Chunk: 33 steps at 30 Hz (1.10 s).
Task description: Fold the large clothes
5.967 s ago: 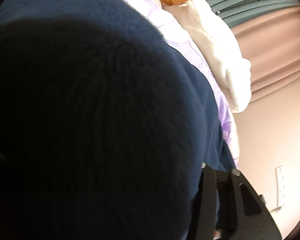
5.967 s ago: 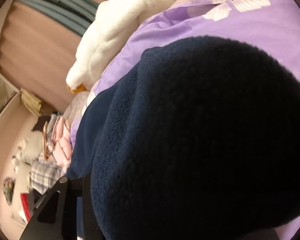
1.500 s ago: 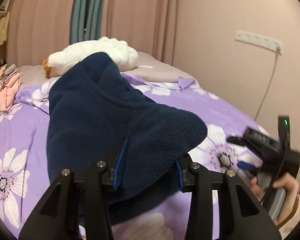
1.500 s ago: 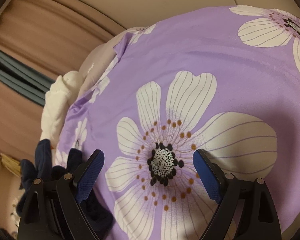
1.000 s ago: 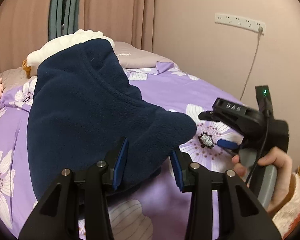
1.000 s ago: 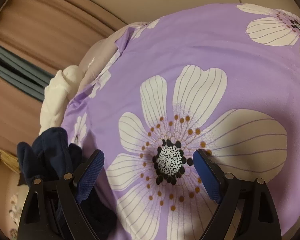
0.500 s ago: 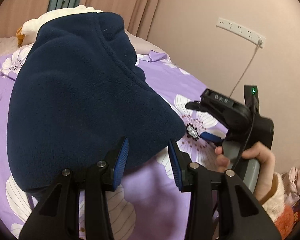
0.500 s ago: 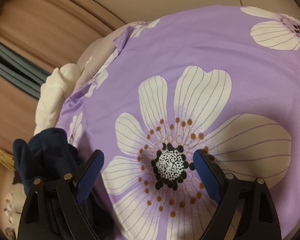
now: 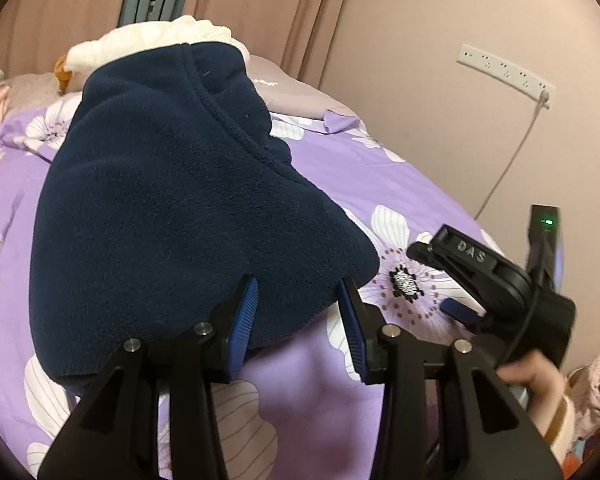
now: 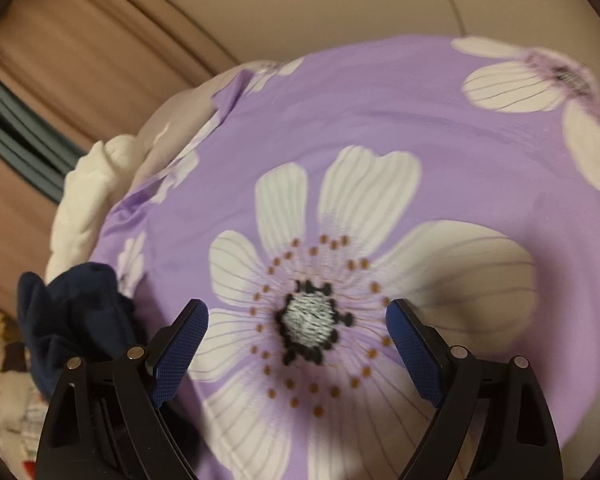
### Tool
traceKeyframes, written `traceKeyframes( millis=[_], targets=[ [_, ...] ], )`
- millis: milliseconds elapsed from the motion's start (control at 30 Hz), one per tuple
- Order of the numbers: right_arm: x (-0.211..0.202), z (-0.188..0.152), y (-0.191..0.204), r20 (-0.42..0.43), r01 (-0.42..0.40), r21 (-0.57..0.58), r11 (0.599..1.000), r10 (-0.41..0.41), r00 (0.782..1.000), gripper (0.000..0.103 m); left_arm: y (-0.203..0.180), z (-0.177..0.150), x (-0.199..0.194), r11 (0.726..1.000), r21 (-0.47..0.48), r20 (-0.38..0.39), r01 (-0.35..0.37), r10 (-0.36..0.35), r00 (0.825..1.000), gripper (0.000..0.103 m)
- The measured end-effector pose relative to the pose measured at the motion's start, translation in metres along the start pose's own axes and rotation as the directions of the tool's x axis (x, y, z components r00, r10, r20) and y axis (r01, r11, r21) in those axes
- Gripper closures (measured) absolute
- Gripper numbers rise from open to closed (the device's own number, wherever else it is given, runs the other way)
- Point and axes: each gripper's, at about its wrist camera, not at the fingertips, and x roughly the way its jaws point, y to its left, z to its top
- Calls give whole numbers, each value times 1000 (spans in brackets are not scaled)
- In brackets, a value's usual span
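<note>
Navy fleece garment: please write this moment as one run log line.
navy fleece garment: bunched on purple floral bedsheet | left tongs: open, at its near edge | right tongs: open, empty, over sheet

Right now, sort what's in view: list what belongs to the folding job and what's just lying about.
Job:
- dark navy fleece garment
- left gripper, open around its edge
- right gripper, open over the purple flowered bedspread

Lying about:
- white plush toy
- grey pillow
- white power strip
</note>
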Motion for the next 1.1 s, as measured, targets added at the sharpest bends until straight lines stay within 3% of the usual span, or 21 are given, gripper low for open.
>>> traceKeyframes(
  millis=[133, 200, 233, 300, 367, 467, 500, 567, 633, 733, 800, 867, 967, 1033, 1100],
  targets=[
    [0, -2, 4, 19, 21, -56, 998, -20, 1000, 13, -14, 8, -13, 1000, 16, 11, -9, 9, 1000, 58],
    [5, -1, 2, 18, 40, -69, 997, -39, 999, 20, -20, 14, -30, 996, 14, 1, 86, -86, 996, 58],
    [7, -2, 0, 23, 62, -74, 995, -61, 998, 30, -18, 15, -41, 989, -1, -9, 151, -151, 988, 57],
    [8, -2, 1, 34, 104, -105, 989, -101, 994, 39, -20, 22, -69, 958, -40, -3, 284, -285, 959, 56],
    [8, -4, 4, 43, 120, -135, 983, -116, 992, 43, -13, 30, -102, 936, -55, 62, 347, -344, 937, 55],
    [9, -7, 7, 56, 142, -177, 974, -134, 989, 43, 13, 40, -148, 957, -53, 204, 286, -270, 941, 51],
    [10, -8, 8, 60, 149, -193, 970, -140, 988, 43, 30, 43, -161, 970, -76, 278, 231, -202, 939, 48],
    [12, -10, 11, 67, 164, -221, 961, -153, 986, 43, 74, 44, -176, 975, -213, 372, 57, 27, 928, 35],
    [13, -11, 13, 80, 185, -256, 949, -169, 982, 43, 132, 40, -176, 920, -380, 330, -92, 228, 916, 34],
    [15, -15, 19, 97, 219, -300, 928, -198, 975, 43, 213, 17, -167, 811, -579, 265, -83, 283, 922, 31],
    [16, -17, 21, 105, 227, -313, 922, -204, 973, 40, 264, -10, -157, 695, -711, 183, -109, 332, 926, 33],
    [18, -18, 23, 111, 241, -324, 915, -216, 970, 39, 296, -33, -147, 615, -778, 112, -131, 341, 934, 33],
    [20, -20, 26, 118, 259, -336, 906, -232, 965, 35, 321, -49, -140, 565, -823, 119, -60, 275, 954, 35],
    [23, -21, 30, 117, 269, -351, 897, -244, 963, 31, 328, -56, -142, 549, -833, 115, -63, 285, 952, 34],
    [26, -23, 35, 121, 290, -374, 881, -264, 957, 27, 335, -64, -141, 529, -848, 143, -15, 256, 956, 31]
  ],
)
